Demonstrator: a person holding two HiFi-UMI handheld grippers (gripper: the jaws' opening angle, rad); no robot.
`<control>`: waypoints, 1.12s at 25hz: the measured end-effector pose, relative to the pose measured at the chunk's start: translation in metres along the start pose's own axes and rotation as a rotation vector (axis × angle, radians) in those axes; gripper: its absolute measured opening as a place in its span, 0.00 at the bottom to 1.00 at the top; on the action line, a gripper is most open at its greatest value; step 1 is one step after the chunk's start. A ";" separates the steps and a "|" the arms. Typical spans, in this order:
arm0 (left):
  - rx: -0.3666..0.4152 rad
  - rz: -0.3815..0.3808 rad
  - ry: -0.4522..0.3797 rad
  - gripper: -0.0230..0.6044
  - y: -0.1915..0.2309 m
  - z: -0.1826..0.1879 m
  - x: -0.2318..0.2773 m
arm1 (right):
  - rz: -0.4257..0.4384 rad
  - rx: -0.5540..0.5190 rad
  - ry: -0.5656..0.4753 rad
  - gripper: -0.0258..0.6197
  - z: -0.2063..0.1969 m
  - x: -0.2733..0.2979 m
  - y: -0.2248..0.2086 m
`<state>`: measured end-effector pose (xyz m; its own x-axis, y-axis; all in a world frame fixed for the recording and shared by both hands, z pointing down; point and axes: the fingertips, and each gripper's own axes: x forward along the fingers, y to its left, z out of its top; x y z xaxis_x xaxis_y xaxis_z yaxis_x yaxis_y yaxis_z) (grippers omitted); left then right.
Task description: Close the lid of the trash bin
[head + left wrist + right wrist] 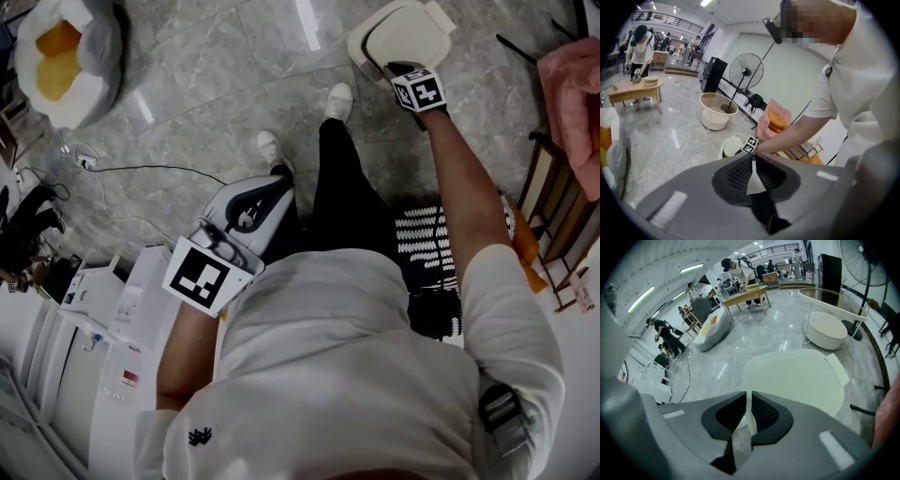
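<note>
The cream trash bin (361, 42) stands on the grey floor at the top of the head view, and its lid (405, 33) lies flat over it. My right gripper (389, 67) reaches out to the lid's near edge. In the right gripper view the lid (797, 376) fills the middle, and the right gripper (749, 397) has its jaws almost together, with a thin cream strip of the lid's edge between them. My left gripper (277, 183) is held back near the person's legs, and in its own view the left gripper (753, 159) is shut with nothing in it. The bin (729, 146) is small and far there.
A pink cloth (577, 94) hangs over a wooden rack (562, 216) at the right. A white sack with orange contents (66, 56) lies far left, a cable (141, 170) trails on the floor, and white boxes (122, 300) stand lower left. A round basin (827, 329) stands beyond the bin.
</note>
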<state>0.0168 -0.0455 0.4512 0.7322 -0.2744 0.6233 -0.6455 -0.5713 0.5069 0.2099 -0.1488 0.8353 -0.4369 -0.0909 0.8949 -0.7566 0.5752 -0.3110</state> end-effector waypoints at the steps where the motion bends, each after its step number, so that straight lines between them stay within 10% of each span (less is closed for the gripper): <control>1: -0.003 0.001 0.000 0.16 0.002 -0.001 0.001 | -0.001 0.002 0.005 0.09 -0.002 0.003 -0.001; 28: -0.073 0.013 0.011 0.16 0.018 -0.019 0.028 | -0.022 -0.010 0.065 0.04 -0.023 0.061 -0.010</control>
<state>0.0214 -0.0490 0.4885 0.7217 -0.2728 0.6362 -0.6692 -0.5098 0.5406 0.2021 -0.1412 0.9005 -0.3875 -0.0506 0.9205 -0.7604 0.5821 -0.2881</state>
